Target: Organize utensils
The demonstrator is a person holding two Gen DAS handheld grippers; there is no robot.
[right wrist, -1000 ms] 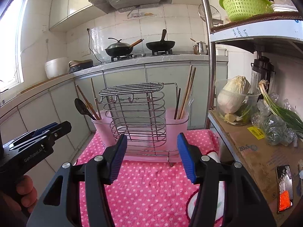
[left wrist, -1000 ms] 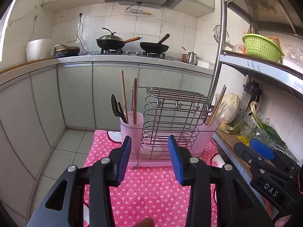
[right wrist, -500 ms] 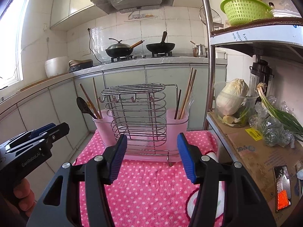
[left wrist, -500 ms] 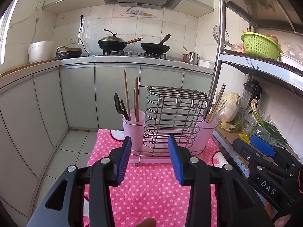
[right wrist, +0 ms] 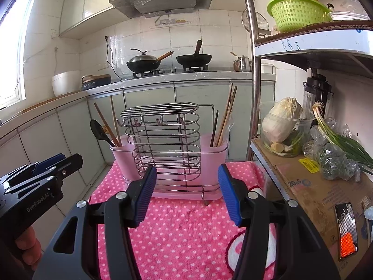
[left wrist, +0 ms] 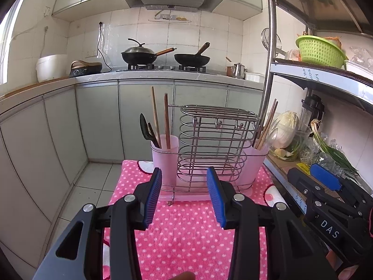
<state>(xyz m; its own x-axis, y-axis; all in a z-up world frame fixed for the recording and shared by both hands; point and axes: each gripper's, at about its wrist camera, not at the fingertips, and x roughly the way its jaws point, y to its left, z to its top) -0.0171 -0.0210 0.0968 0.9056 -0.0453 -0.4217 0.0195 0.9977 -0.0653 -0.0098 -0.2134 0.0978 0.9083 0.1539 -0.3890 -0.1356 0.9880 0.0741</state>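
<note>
On the left, the left gripper (left wrist: 184,194) hangs above the pink dotted cloth (left wrist: 186,231) with its blue-padded jaws spread and nothing between them. It sits back from the rack, likely lined up for a reach.

Ahead stands the utensil rack (left wrist: 215,149), a wire frame with a pink cup at each end, resting on the far part of the cloth. The left cup (left wrist: 165,156) holds a black spoon (left wrist: 145,127) and a few chopsticks (left wrist: 166,121) standing handle-down, so they lean on the rim and stay upright. The middle wire cage looks bare, though the wires make that hard to judge. The right cup (left wrist: 253,163) holds more chopsticks (left wrist: 265,126) leaning right, plus something pale that I cannot make out.

Further right, the right gripper (right wrist: 186,191) is likewise spread wide and holding nothing, also short of the rack.

The cloth is soft, so the rack's feet may shift if pushed. Behind are grey cabinets (left wrist: 98,121), a stove with two pans (left wrist: 163,56), and at far right a metal shelf (right wrist: 314,44) with a cabbage (right wrist: 282,119) and a green basket (right wrist: 296,11).
</note>
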